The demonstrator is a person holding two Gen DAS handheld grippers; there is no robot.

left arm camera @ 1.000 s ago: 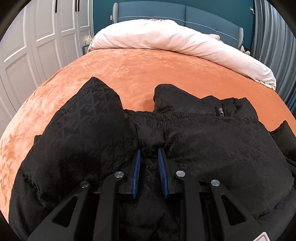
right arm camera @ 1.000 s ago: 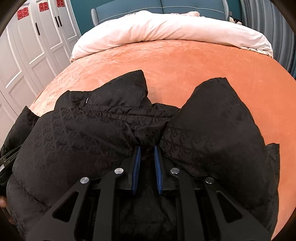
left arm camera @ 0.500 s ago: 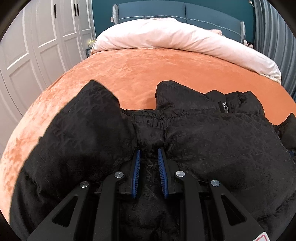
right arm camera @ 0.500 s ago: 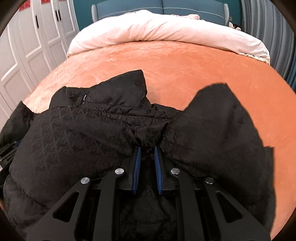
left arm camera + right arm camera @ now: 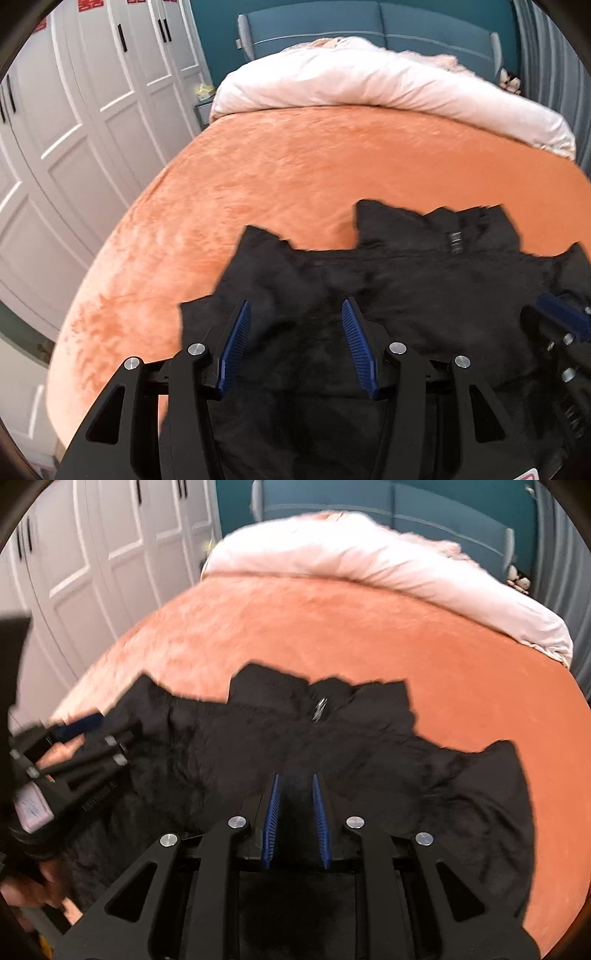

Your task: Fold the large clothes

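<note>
A black padded jacket [image 5: 424, 288] lies on the orange bed, folded toward me; it also shows in the right wrist view [image 5: 332, 746], with a metal zipper pull [image 5: 319, 709] near its far edge. My left gripper [image 5: 295, 314] hangs open above the jacket's left part, holding nothing. My right gripper [image 5: 295, 788] is above the jacket's middle, its blue pads a narrow gap apart with nothing visibly pinched. Each gripper shows in the other's view: the right one [image 5: 561, 325] at the right edge, the left one [image 5: 66, 734] at the left edge.
The orange bedspread [image 5: 314, 166] stretches beyond the jacket. A white duvet [image 5: 369, 85] is bunched at the blue headboard [image 5: 369, 22]. White wardrobe doors [image 5: 74, 110] stand along the left. The bed's left edge drops off near my left gripper.
Both grippers have let go of the jacket and pulled back and up. The left jaws have opened wide, the right ones slightly. The jacket now lies flatter on the bed.
</note>
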